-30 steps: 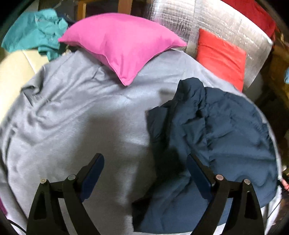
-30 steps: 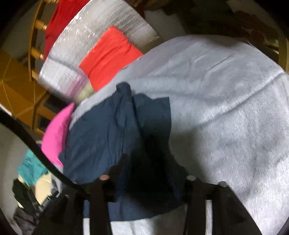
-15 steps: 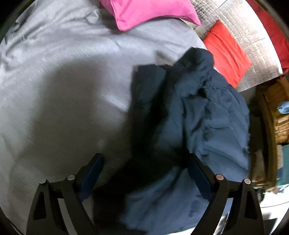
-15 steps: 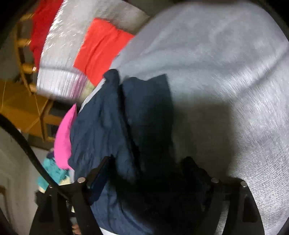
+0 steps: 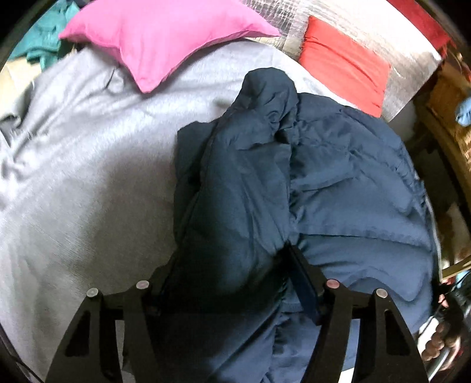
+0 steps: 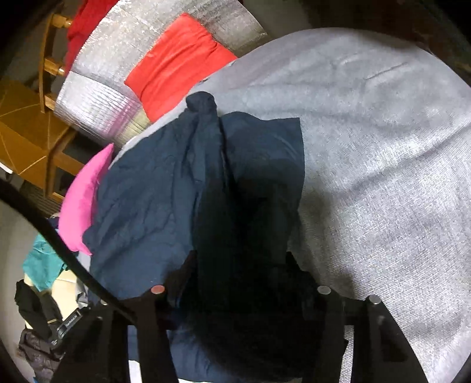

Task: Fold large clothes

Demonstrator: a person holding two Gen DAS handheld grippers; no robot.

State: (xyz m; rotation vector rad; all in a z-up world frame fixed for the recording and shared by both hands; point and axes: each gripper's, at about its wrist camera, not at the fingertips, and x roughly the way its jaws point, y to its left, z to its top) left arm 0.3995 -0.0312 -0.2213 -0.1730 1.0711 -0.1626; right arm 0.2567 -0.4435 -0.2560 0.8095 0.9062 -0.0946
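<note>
One navy garment [image 5: 323, 182] lies crumpled on the bed, on the grey blanket [image 5: 73, 176] that covers it, toward the edge nearest the silver sheet. One pink pillow [image 5: 159, 38] rests at the blanket's far edge in the left wrist view, and one red cushion [image 5: 344, 59] lies on one silver quilted foil sheet [image 5: 353, 17] beyond the blanket. One teal cloth [image 5: 44, 38] sits past the pink pillow.

Two tongs are in use. The left tongs [image 5: 226, 277] are about half spread and closing — a thick fold of the navy garment bulges between the two fingers, and the right finger presses into the cloth. The right tongs [image 6: 241, 274] are likewise about half spread and closing on a dark bunched ridge of the same garment; its fingers sit deep in shadowed fabric, against the fold on both sides.

The garment is thin woven cloth, matte and heavily creased, with one raised ridge running away from both tongs to a knotted peak. The blanket is a soft, fine-knit fabric with shallow wrinkles. The foil sheet is shiny and ribbed.
</note>
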